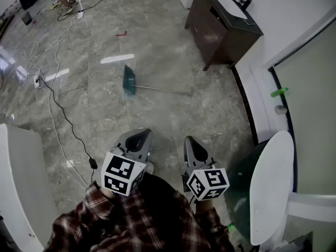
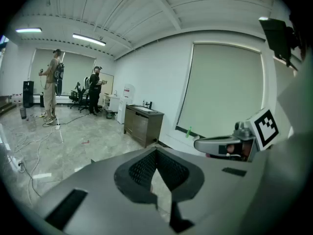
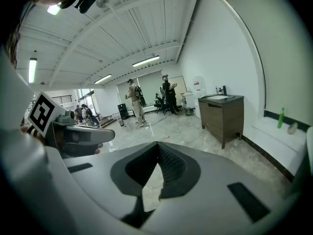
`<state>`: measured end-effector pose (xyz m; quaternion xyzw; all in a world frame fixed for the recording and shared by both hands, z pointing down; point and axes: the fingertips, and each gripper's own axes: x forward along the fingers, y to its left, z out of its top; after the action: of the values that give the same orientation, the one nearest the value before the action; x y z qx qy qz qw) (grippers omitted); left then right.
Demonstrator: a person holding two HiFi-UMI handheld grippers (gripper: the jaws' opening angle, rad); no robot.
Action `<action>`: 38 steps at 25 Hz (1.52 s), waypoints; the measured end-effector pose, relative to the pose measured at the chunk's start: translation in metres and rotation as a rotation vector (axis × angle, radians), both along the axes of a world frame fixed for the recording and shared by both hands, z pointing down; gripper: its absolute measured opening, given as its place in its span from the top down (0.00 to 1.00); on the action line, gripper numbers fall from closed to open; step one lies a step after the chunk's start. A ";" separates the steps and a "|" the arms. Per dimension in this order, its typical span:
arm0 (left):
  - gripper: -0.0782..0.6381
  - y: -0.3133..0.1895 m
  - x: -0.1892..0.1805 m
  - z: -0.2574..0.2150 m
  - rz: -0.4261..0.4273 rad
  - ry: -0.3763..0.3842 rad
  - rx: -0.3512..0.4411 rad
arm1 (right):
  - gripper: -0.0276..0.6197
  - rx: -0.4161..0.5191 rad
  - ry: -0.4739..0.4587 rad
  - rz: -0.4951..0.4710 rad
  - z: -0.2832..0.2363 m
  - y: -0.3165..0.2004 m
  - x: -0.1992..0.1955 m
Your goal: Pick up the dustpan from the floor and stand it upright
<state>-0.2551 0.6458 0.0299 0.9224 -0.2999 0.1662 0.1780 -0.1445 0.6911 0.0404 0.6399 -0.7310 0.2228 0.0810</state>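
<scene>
1. Dustpan (image 1: 129, 81) is seen lying flat on the floor (image 1: 220, 114), well apart from both tools. In the head view it lies ahead of them, slightly toward the left tool's side.
2. Long axis: the thin handle (image 1: 163, 90) is laid across the view, from the pan at left out to the right, roughly crosswise to the way both tools point.
3. Left tool (image 1: 137, 140) is judged nearer the pan end. Right tool (image 1: 195, 150) is lined up closer to the free handle tip. Nothing is touched by either.
4. Both tools are clenched on nothing. Pads are met at the tips in each gripper view, and only floor is seen through the gap behind them.
5. Pan is teal and wedge-shaped, and looks like hard plastic. Handle is a slim pale rod, possibly metal, so a slippery grip is expected.
6. Floor is glossy grey marble-look tile with reflections, so sliding is likely if the pan is nudged.
7. Dark cabinet (image 1: 218, 30) is stood beyond the handle end, and a black cable (image 1: 63, 119) is trailed at left. Both are clear of the dustpan.
</scene>
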 end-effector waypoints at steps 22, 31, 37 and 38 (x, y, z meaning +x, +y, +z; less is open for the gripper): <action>0.89 -0.248 0.033 0.014 -0.022 0.033 0.009 | 0.94 -0.024 0.093 -0.012 0.013 -0.250 0.042; 0.89 -0.284 0.051 0.040 0.011 -0.012 -0.067 | 0.94 -0.107 0.073 0.062 0.037 -0.274 0.083; 0.89 -0.313 0.104 0.054 -0.020 -0.015 -0.092 | 0.94 -0.125 0.091 0.049 0.045 -0.306 0.140; 0.89 -0.319 0.115 0.055 -0.021 -0.017 -0.095 | 0.94 -0.129 0.093 0.047 0.044 -0.313 0.152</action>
<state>-0.1398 0.3272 0.0846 0.9082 -0.3031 0.1863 0.2207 0.0080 0.3780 0.0846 0.6600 -0.6954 0.2411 0.1508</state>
